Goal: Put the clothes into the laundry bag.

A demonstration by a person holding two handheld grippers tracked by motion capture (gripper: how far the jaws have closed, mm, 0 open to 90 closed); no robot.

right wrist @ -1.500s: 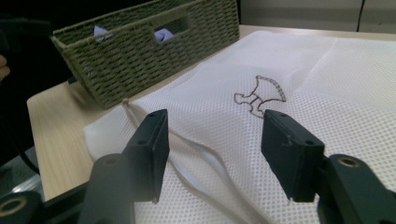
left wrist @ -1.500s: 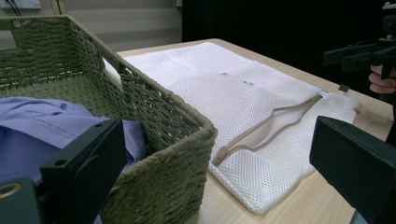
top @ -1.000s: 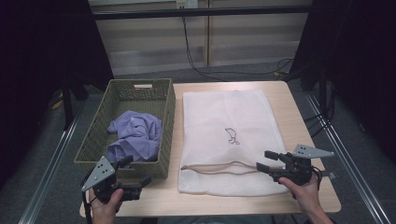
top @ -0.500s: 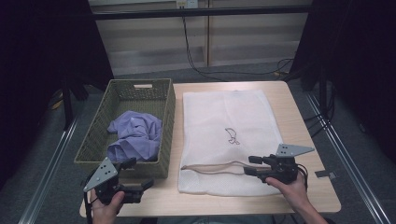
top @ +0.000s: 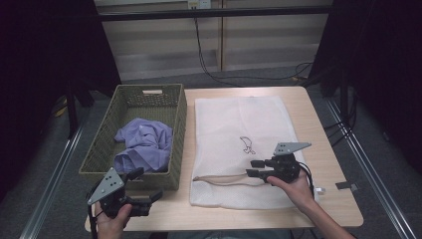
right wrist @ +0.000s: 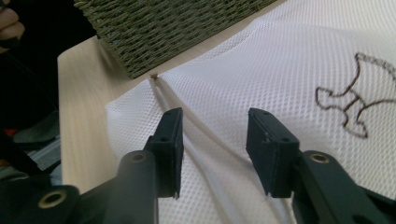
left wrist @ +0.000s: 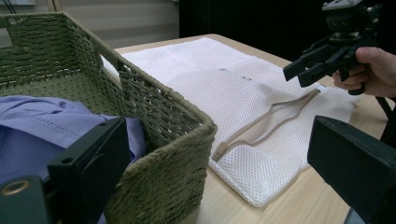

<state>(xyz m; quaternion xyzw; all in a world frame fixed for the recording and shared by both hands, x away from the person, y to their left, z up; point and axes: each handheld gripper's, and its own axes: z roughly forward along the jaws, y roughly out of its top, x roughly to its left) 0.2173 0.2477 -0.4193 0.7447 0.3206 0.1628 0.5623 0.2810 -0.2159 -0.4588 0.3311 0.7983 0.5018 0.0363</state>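
Mesh laundry bag [top: 239, 144] lies flat on the table [top: 328, 149] beside the basket [top: 149, 99], its drawstring [right wrist: 196, 123] running lengthwise just below the right gripper [top: 255, 168], whose jaws stand spread, nearer than the left gripper [top: 144, 186], also spread.

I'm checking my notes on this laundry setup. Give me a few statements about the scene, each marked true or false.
1. A purple shirt lies in the basket. True.
2. The mesh bag lies inside the basket. False: it lies flat on the table, right of the basket.
3. The right tool is open over the bag. True.
4. The left tool grips the shirt. False: it is open and holds nothing.
5. The bag bears a small dark design. True.
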